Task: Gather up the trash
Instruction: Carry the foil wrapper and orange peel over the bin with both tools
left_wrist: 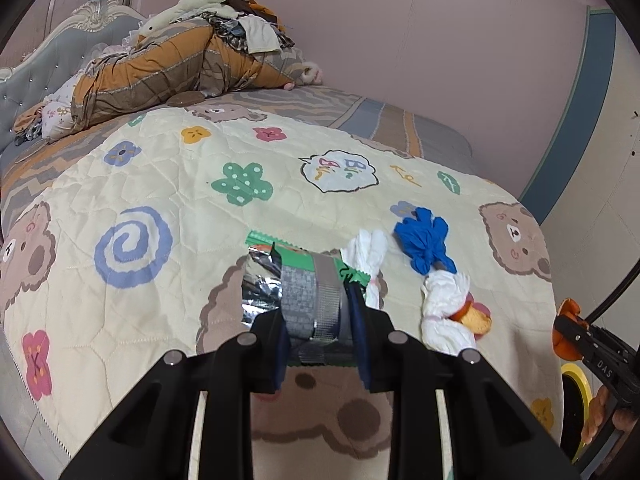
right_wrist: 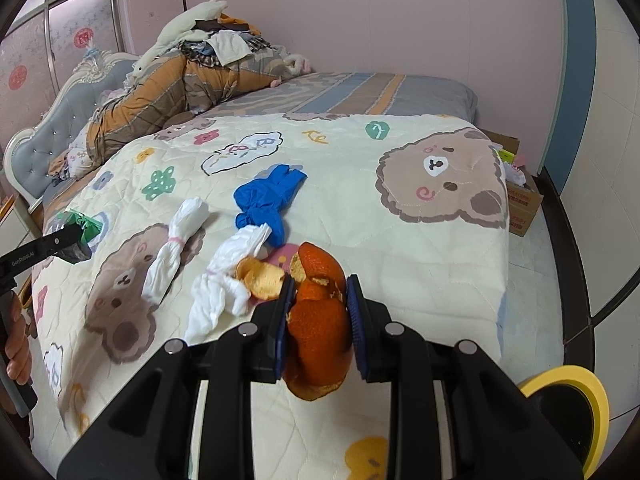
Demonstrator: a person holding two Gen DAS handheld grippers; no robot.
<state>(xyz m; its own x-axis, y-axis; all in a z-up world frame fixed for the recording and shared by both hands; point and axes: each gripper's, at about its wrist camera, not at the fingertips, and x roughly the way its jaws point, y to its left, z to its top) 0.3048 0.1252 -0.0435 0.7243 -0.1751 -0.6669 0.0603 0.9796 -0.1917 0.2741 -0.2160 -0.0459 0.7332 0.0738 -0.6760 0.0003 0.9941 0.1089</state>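
Trash: scattered on a bed (right_wrist: 440, 248), over a cream quilt (left_wrist: 160, 200) printed with bears and flowers.
Bedding pile (left_wrist: 168, 68): orange-and-brown duvet with clothes heaped on top, at the headboard end, well apart from the trash.
Box (right_wrist: 524, 204): cardboard, on the floor beside the bed's far corner.
Bin (right_wrist: 576, 404): yellow-rimmed, low at the right, beside the bed.
Glove (right_wrist: 268, 200): blue, crumpled on the quilt, touching one tissue.
Tissues: two white twists; one (right_wrist: 176, 248) lies alone, the other (right_wrist: 224, 284) lies between the glove and loose peel.
Wrapper (left_wrist: 296, 280): green and foil, clamped in the left claw (left_wrist: 316, 308), jaws narrow, lifted above the quilt.
Peel (right_wrist: 320, 320): orange, gripped in the right claw (right_wrist: 318, 300), jaws narrow, hanging below the pads.
Loose peel (right_wrist: 262, 276): pale side up, on the quilt just left of the right claw.
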